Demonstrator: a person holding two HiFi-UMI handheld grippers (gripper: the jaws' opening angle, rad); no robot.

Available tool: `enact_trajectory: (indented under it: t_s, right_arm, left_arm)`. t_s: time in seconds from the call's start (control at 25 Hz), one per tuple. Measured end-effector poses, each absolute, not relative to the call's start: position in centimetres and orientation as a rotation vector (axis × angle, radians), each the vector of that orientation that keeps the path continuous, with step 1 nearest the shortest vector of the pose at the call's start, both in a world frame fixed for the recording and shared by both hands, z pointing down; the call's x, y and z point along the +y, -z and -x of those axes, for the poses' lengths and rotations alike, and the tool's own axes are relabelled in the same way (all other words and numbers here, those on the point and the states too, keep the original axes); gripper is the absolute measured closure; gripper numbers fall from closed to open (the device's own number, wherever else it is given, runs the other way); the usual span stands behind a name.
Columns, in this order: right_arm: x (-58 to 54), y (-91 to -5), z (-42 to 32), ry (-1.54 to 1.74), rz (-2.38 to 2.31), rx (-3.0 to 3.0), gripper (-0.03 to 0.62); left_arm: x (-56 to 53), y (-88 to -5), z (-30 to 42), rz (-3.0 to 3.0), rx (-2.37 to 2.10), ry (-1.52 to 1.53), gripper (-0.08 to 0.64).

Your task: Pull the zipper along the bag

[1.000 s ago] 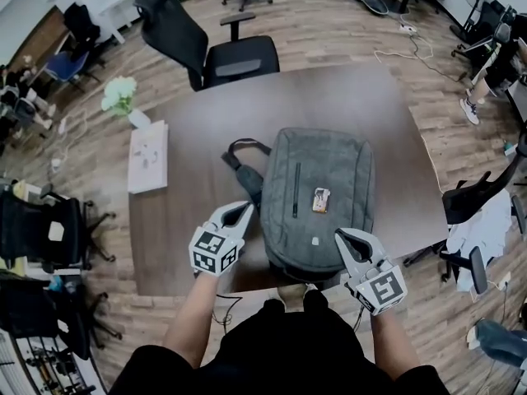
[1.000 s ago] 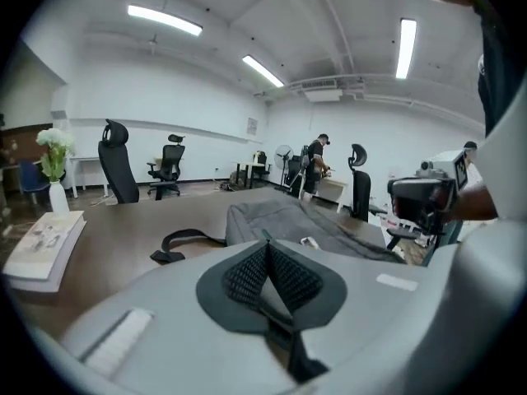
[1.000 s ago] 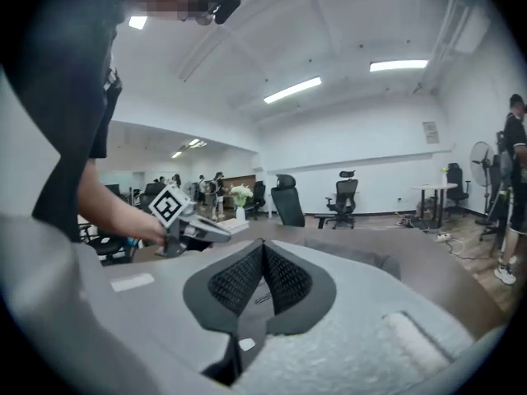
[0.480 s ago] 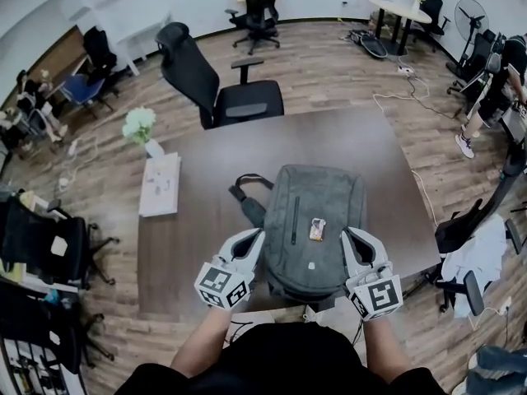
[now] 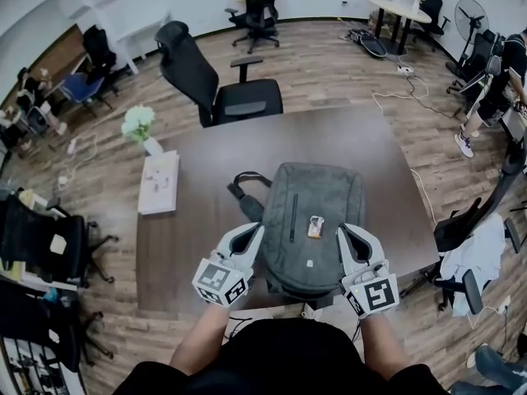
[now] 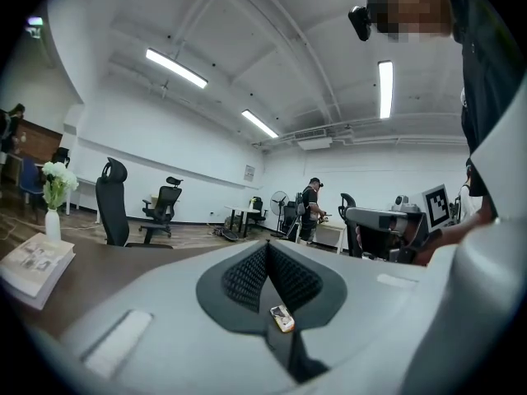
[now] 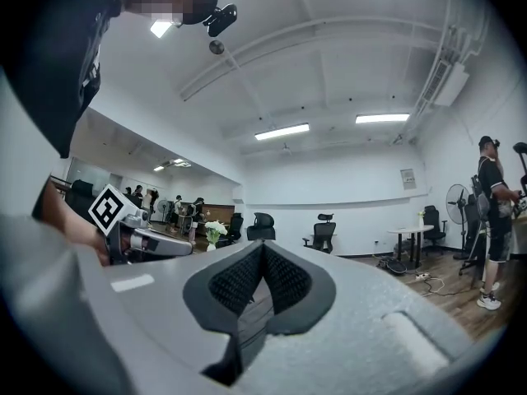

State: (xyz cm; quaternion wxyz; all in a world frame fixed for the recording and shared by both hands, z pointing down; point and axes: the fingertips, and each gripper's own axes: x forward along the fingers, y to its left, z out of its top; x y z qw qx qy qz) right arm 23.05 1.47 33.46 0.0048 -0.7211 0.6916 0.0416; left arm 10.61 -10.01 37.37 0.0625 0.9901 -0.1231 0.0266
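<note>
Now the bag (image 5: 317, 208) lies between left claw (image 5: 251, 235) and right claw (image 5: 346, 235).

Bag (image 5: 317, 220) on table (image 5: 379, 151); book (image 5: 160, 183) leftward

So the left gripper (image 6: 265, 249) is seen with its jaws pressed together at the tips, nothing pinched between them. A small orange tag (image 6: 282, 318) is glimpsed through the gap lower down. Off to the left, a white book (image 6: 33, 263) is laid on the brown table (image 6: 123, 257), with a vase of white flowers (image 6: 54, 189) just behind and a black office chair (image 6: 113, 212) further back.
</note>
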Motion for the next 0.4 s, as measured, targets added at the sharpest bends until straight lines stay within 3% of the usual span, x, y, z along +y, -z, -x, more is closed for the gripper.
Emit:
enact_trajectory:
  t_s: [0.4]
  right_arm:
    - [1.72, -33.72, -23.50, -0.131, 2.268, 2.151, 0.591]
  left_arm:
    - [-9.99, -37.87, -11.12, -3.012, -0.394, -0.099, 0.540]
